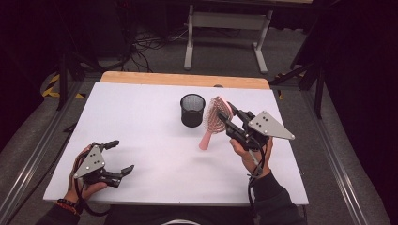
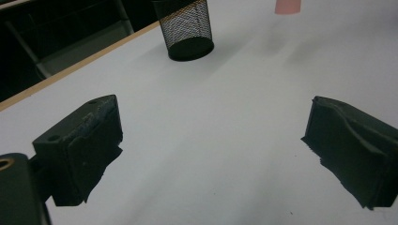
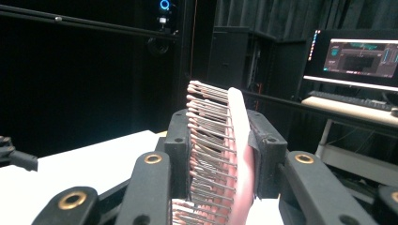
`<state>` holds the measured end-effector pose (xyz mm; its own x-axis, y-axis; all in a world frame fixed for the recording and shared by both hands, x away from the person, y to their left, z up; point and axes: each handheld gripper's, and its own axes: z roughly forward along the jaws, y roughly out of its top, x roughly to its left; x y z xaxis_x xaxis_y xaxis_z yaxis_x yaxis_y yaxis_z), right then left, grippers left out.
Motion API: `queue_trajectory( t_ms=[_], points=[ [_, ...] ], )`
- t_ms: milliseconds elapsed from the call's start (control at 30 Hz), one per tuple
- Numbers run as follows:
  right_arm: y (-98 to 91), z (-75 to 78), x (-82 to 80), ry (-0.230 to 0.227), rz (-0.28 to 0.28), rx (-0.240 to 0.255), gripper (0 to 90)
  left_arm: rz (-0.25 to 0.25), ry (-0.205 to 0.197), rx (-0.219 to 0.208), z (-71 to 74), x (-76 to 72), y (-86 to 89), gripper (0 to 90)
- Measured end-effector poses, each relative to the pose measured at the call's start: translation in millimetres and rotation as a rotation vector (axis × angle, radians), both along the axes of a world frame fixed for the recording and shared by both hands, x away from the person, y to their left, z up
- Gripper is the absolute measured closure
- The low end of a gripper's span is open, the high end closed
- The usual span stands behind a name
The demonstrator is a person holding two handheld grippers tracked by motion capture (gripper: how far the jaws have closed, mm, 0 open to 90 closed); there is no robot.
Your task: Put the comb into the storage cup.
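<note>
1. High view: one white table (image 1: 141, 140), one black mesh pen cup (image 1: 193, 109), one pink hairbrush (image 1: 215, 119) and two grippers. The hairbrush is lifted just right of the mesh pen cup, its bristled head up beside the cup's rim and its handle slanting down toward the person. The right gripper (image 1: 231, 118) clamps the brush head between its jaws; the grip itself is partly covered by the gripper's grey plate. The left gripper (image 1: 119, 157) sits well to the left of the cup and nearer the person, jaws spread wide with nothing between them.

2. Left gripper view: two black jaws stand far apart over bare white tabletop. The one mesh pen cup (image 2: 187, 28) stands ahead, its top cut off by the frame edge. To the cup's right a pink stub, the end of the hairbrush handle (image 2: 287, 6), is also cut off at the top.

3. Right gripper view: the two jaws press on the one hairbrush (image 3: 220, 150), one pad on the bristles, the other on the pink back. The handle is hidden below the frame. Beyond, one lit monitor (image 3: 359, 58) glows in a dark room that is otherwise hard to make out.
</note>
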<state>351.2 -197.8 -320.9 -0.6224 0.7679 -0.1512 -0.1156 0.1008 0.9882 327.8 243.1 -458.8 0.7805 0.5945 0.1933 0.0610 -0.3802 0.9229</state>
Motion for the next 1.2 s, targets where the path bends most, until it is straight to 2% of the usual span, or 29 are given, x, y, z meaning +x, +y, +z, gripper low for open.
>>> queue_trajectory(
  t_ms=[367, 633, 1200],
  points=[
    [6.8, 20.7, 4.1, -0.031, 0.000, -0.011, 65.6, 0.015, 0.008, -0.009, -1.7, -1.8, 5.9, 5.2],
    [14.8, 33.4, 8.6, -0.050, -0.006, -0.020, 65.7, 0.001, 0.014, -0.001, -1.7, -1.8, 5.7, 5.6],
    [20.3, 51.8, 18.2, -0.080, -0.042, 0.002, 65.7, -0.005, 0.010, 0.008, -1.4, -2.1, 4.8, 5.7]
  ],
)
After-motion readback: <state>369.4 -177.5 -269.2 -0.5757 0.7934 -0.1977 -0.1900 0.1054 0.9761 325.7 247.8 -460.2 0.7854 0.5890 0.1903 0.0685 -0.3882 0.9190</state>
